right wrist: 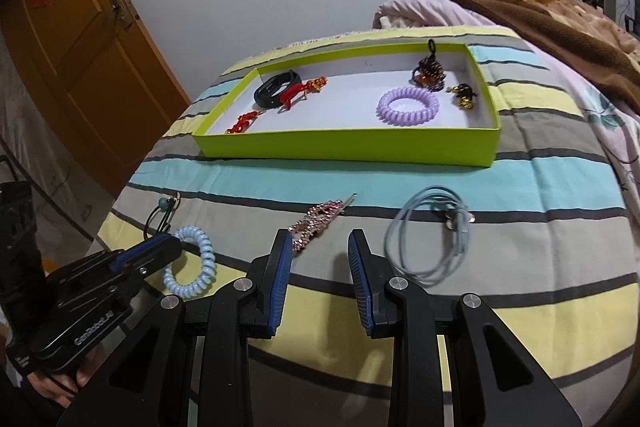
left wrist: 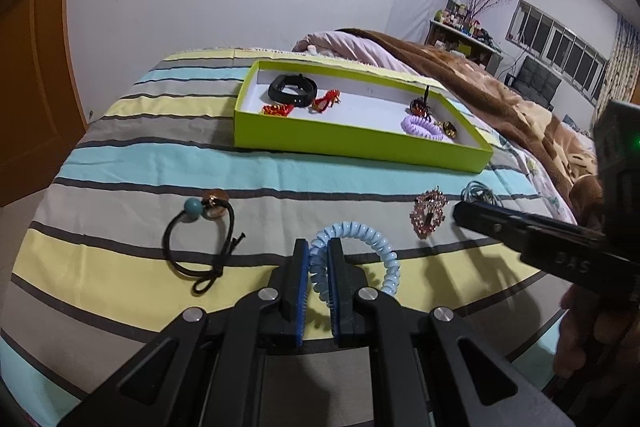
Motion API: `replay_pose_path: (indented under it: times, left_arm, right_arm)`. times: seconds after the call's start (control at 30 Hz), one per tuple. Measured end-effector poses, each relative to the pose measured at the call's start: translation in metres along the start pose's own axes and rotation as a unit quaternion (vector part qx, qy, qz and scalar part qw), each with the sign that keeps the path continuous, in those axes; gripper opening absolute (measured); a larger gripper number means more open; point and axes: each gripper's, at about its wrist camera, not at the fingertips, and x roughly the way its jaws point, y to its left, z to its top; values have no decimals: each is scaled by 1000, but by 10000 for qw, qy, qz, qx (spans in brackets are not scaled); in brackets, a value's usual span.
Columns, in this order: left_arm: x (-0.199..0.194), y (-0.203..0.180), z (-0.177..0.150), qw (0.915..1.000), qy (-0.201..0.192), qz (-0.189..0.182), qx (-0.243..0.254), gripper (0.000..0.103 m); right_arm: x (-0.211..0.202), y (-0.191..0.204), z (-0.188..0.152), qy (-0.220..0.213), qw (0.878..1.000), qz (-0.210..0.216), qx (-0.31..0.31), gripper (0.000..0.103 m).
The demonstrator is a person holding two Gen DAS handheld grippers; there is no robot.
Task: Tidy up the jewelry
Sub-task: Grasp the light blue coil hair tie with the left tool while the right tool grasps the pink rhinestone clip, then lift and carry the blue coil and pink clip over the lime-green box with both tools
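The pale blue coil hair tie (left wrist: 352, 251) lies on the striped bedspread (left wrist: 120, 163), its near side pinched between the pads of the left gripper (left wrist: 318, 251); just left of it lies a black elastic with a teal bead (left wrist: 200, 239); to its right sits a pink beaded clip (right wrist: 316, 223), just ahead of the right gripper (right wrist: 320, 247), whose jaws stand spread and empty; a grey-blue cord loop (right wrist: 432, 235) lies beside that; farther off, the green tray (right wrist: 344, 147) holds a purple coil tie (right wrist: 408, 105) and a black band (right wrist: 276, 89).
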Motion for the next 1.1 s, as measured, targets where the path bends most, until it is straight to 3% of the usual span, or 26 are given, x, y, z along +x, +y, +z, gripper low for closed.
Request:
replay_pose_path:
  times: [0.3,0.37,0.4,0.53,0.83,1.1]
  left_arm:
    - [-5,11,3,9997,-130,-159,-92,9]
    - [-6,13,3,9997,-154,-174,-104,9]
    - [-6,15,3,9996,-164,-180,-110,9]
    - [-10,17,4,9995,-214,-186,-119,9]
    - [-23,13,8,9992,-327,-196,-108,9]
    - [-40,2,17,9985,-511,-212,-26,9]
  right_arm:
    - [25,4,10,253,9995,-64,158,30]
    - [27,5,13,242,9995,-176,140,26]
    - [28,6,14,240,9993,-243,120,18]
    - [27,11,15,197,9992,-349,-37,14]
    - [7,22,11,-13,9993,-247,-267,6]
    - [-31,23,9,-393,9985,-210,-302,6]
